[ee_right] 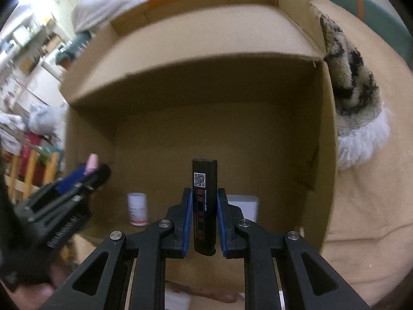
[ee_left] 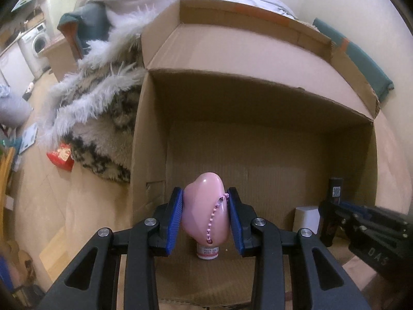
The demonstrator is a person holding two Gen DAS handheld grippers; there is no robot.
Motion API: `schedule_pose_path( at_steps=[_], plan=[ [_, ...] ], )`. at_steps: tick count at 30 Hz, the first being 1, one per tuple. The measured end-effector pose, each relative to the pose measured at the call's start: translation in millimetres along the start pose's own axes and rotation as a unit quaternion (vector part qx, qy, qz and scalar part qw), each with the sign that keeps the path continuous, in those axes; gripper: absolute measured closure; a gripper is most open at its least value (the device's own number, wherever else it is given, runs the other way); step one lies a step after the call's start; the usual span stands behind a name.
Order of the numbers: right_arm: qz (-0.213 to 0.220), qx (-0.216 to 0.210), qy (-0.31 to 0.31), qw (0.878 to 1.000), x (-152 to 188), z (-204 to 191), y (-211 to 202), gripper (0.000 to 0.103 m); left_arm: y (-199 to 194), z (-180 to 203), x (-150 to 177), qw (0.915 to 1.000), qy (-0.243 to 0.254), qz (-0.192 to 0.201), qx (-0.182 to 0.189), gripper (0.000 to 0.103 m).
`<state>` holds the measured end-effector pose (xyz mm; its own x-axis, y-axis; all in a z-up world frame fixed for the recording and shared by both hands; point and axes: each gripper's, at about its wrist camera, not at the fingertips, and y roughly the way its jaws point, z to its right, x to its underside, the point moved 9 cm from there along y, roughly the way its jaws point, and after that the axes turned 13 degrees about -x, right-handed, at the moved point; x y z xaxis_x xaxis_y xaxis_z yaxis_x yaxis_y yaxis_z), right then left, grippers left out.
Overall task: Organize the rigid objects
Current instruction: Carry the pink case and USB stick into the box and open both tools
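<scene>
Left gripper (ee_left: 205, 217): clamped on a pink rounded object (ee_left: 205, 206), blue pads pressing its two sides; a pink bead chain (ee_left: 214, 217) hangs down its front.
Right gripper (ee_right: 204, 217): clamped on a slim black stick with a QR label (ee_right: 204, 201), which stands upright between the blue pads and sticks out well past the tips.
Cardboard box (ee_left: 258, 98): open-topped, flaps folded outward; both grippers point down into it from the near side.
Small white bottle (ee_right: 138, 209): stands on the box floor with a red band at its base. From the left wrist it sits at 6 o'clock, right under the pink object; from the right wrist it is at about 8 o'clock of the black stick.
White block (ee_right: 245, 204): on the box floor just behind the right gripper, at 3 o'clock of the black stick; whether it touches the box wall, I cannot tell.
Fluffy patterned throw (ee_left: 103, 134): heaped against the outside of the box, at 9 o'clock from the left wrist.
Red packet (ee_left: 60, 157): on the floor at the edge of the throw.
Washing machine (ee_left: 36, 44): far off at 10 o'clock.
</scene>
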<state>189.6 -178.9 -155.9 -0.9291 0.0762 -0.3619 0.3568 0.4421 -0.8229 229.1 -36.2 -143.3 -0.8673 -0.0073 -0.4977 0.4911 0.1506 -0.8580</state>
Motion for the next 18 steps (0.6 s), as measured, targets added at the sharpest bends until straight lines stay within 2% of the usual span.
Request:
schedule_pose_path(
  at_steps=[6, 18],
  plan=[
    [-0.022, 0.017, 0.008, 1.000, 6.6, 9.2, 8.8, 0.085, 6.2, 6.3, 8.0, 0.9996, 0.023, -0.008, -0.012, 0.072],
    [-0.027, 0.029, 0.010, 0.999, 5.4, 11.6, 20.0, 0.085, 6.6, 12.6, 9.0, 0.9990, 0.041, -0.003, -0.019, 0.072]
  ],
)
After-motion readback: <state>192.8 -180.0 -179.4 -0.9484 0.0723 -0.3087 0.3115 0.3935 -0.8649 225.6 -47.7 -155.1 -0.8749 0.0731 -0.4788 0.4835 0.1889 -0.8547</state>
